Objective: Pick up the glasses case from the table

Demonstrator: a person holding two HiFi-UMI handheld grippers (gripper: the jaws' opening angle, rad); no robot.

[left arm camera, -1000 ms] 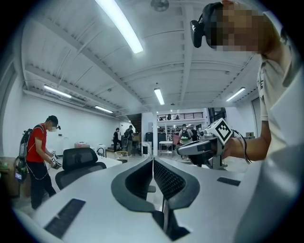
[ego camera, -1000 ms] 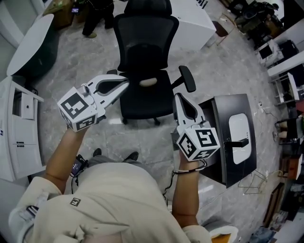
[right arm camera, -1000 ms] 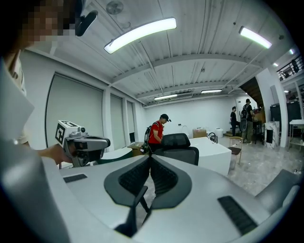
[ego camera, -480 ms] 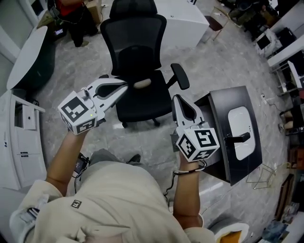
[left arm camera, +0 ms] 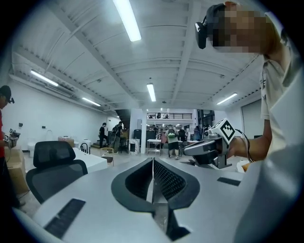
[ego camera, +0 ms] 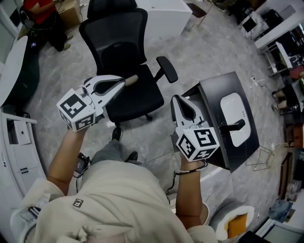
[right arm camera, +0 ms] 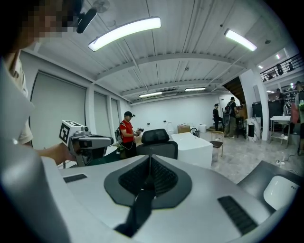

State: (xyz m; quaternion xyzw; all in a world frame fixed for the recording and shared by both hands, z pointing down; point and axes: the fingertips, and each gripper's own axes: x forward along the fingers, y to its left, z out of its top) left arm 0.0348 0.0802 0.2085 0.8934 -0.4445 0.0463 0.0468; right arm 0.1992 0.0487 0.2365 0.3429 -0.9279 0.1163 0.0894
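Glasses case gets cut off at the 4 o'clock edge of the right gripper view. In the head view the right gripper covers the black table's left side, and the person in red at 11 o'clock is chopped by the frame. The people way back in the left gripper view are too tiny to make out.

The person wears a pale beige top with sleeves ending near the elbow and a small dark logo on it, plus grey trousers and dark shoes. A dark band circles the left wrist, and a thin black cable trails from the right. The left claw and right claw are light grey with black ribbed pads. Each bears a white cube printed with black square markers.
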